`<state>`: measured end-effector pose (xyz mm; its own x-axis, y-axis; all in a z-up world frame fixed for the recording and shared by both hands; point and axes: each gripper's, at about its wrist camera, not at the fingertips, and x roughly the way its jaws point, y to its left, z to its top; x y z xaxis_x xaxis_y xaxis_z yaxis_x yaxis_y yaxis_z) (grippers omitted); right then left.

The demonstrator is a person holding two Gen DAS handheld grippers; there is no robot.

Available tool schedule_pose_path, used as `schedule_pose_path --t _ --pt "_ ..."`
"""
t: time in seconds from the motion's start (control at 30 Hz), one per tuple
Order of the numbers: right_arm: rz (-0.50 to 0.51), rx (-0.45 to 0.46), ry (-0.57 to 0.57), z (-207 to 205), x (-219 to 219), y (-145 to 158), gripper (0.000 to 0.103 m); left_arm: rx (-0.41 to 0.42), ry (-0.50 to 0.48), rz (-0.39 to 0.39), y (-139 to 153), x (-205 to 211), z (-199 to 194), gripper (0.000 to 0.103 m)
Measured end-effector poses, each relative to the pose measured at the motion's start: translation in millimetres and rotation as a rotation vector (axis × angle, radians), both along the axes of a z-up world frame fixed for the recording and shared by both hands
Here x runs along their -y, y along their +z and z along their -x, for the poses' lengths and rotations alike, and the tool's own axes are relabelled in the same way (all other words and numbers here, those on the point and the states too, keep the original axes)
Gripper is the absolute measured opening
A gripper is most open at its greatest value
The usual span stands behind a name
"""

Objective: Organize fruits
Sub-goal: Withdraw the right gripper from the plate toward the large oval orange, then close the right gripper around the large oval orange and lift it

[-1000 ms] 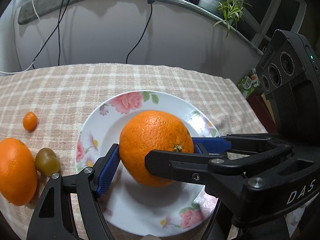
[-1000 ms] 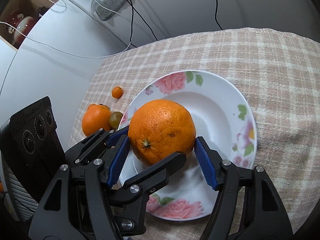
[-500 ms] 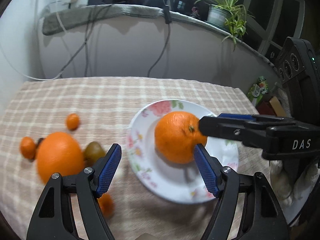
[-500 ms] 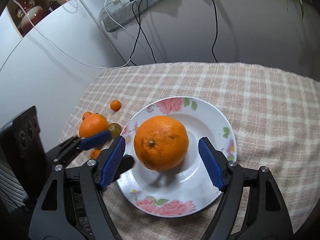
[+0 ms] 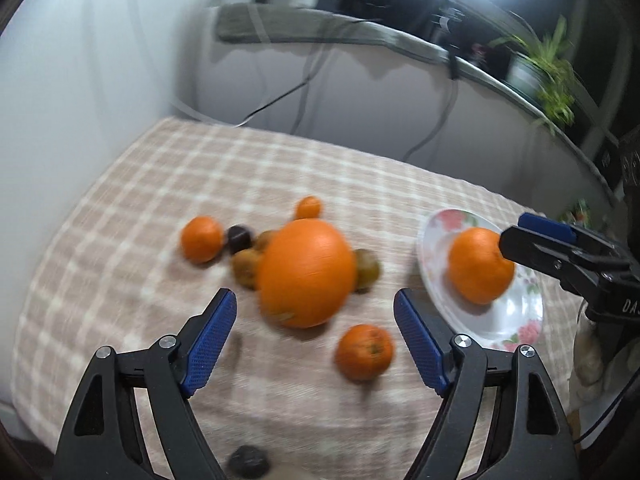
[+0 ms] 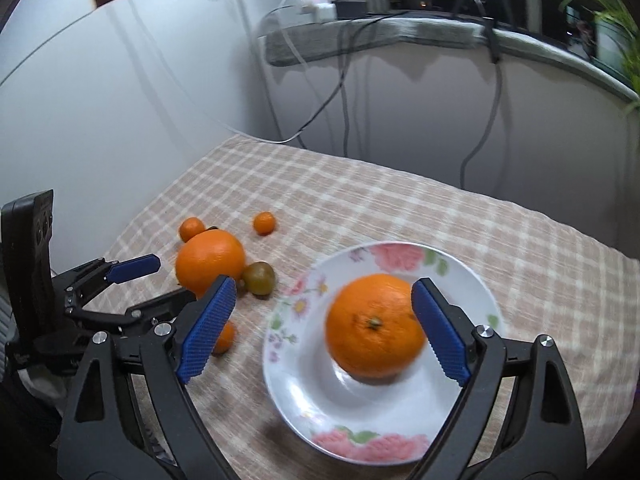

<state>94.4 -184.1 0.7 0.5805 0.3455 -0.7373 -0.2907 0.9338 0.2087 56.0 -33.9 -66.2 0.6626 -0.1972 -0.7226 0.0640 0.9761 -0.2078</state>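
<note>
Lining up on the loose large orange (image 5: 306, 272) meant centring the left tool (image 5: 316, 336), jaws just widened and empty; the right tool (image 6: 320, 328), also spreading, had released the plated orange (image 6: 374, 326).

We see the right gripper (image 6: 320, 326), jaws just opening, bracketing an orange (image 6: 374, 326) on the floral plate (image 6: 472, 412).

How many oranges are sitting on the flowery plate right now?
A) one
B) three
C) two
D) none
A: one big orange rests on the flowery plate, while the other large orange and the smaller fruits lie on the checked cloth beside it.
</note>
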Motion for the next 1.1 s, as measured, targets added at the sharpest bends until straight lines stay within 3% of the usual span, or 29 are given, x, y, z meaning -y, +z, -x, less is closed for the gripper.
schedule_pose_path --t 0.43,0.57,1.1 --pt "-0.048 -0.102 0.188 -30.3 -71.2 -22.1 0.092 -0.019 -0.022 0.082 -15.2 -25.5 -7.7 0.079" --pt "-0.084 -0.164 0.22 -41.3 -85.7 -33.3 0.085 -0.042 -0.024 0.129 -22.1 -29.9 -14.7 0.074" --pt "-0.099 -0.262 0.264 -60.0 -117.5 -56.0 0.08 -0.086 -0.077 0.235 -34.7 -32.9 -32.7 0.069"
